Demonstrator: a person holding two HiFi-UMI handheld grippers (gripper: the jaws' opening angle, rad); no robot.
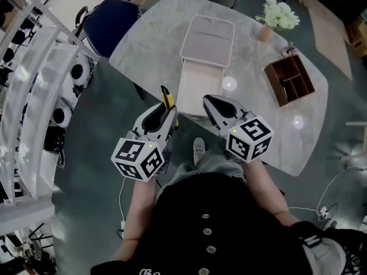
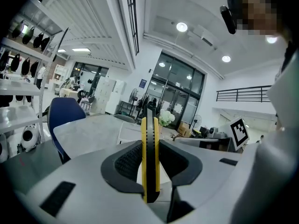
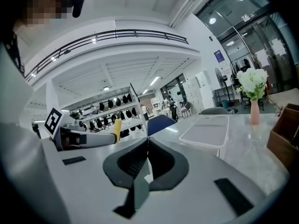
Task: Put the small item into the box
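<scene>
Box [image 1: 199, 93]: white, shallow, and long. It lies on the pale marbled table [image 1: 258, 113] straight ahead of both grippers, well apart from their tips. Its near end is roughly in line with the gap between the two grippers.
Blue chair [image 1: 112, 19]: at the table's edge, ahead and to the left of the left gripper.
Wooden organiser [image 1: 272, 85]: brown, with open compartments. It sits on the table ahead and to the right of the right gripper.
Left gripper [image 1: 162, 116]: raised short of the table. Its jaws are clamped on the utility knife, with a pad pressing each flat side [image 2: 150, 157].
Right gripper [image 1: 215, 105]: beside the left gripper at much the same height. Its jaws are closed together with nothing between them [image 3: 147, 146].
Flowers [image 1: 280, 15]: a white bunch in a slim vase, beyond the organiser and farthest from the right gripper.
Utility knife [image 1: 167, 98]: yellow and black. It stands edge-on between the left gripper's pads [image 2: 150, 139], and its far end juts past the jaw tips toward the box.
</scene>
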